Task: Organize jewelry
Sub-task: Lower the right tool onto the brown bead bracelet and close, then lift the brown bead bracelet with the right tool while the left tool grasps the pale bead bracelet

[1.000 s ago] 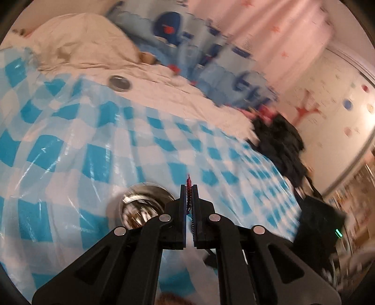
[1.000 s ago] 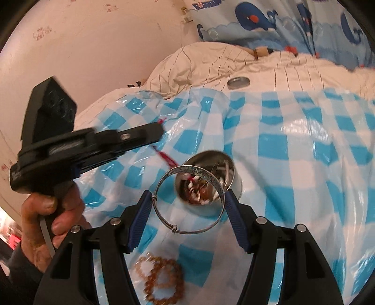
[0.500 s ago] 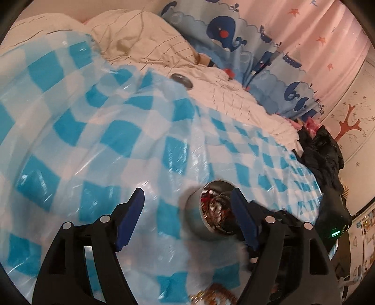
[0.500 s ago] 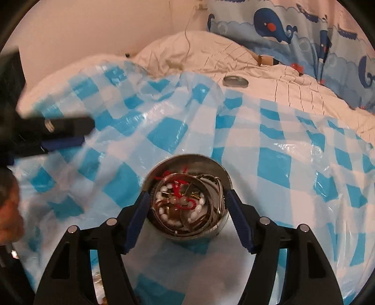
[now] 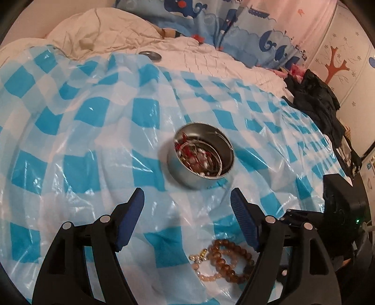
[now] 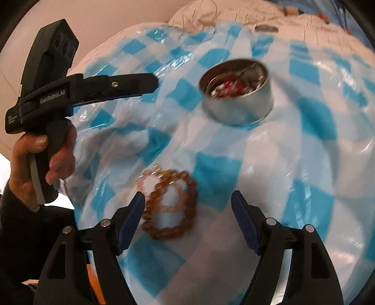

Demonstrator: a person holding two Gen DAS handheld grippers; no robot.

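Note:
A round metal tin [image 5: 201, 156] full of jewelry sits on a blue-checked plastic sheet [image 5: 89, 145]; it also shows in the right wrist view [image 6: 236, 92]. Brown and pale bead bracelets [image 5: 223, 261] lie on the sheet in front of the tin and show in the right wrist view too [image 6: 170, 201]. My left gripper [image 5: 187, 220] is open and empty, a little short of the tin. My right gripper [image 6: 187, 220] is open and empty, just above the bracelets. The left gripper body [image 6: 70, 91] is seen from the side at the left.
The tin's lid [image 5: 150, 55] lies at the far edge of the sheet on a white duvet [image 5: 105, 30]. Dark clothes [image 5: 314, 98] lie at the right edge of the bed. A whale-print curtain [image 5: 234, 21] hangs behind.
My left gripper opened and let go of the red string piece. My right gripper let the silver bangle drop into the tin, then drew back over the bead bracelets.

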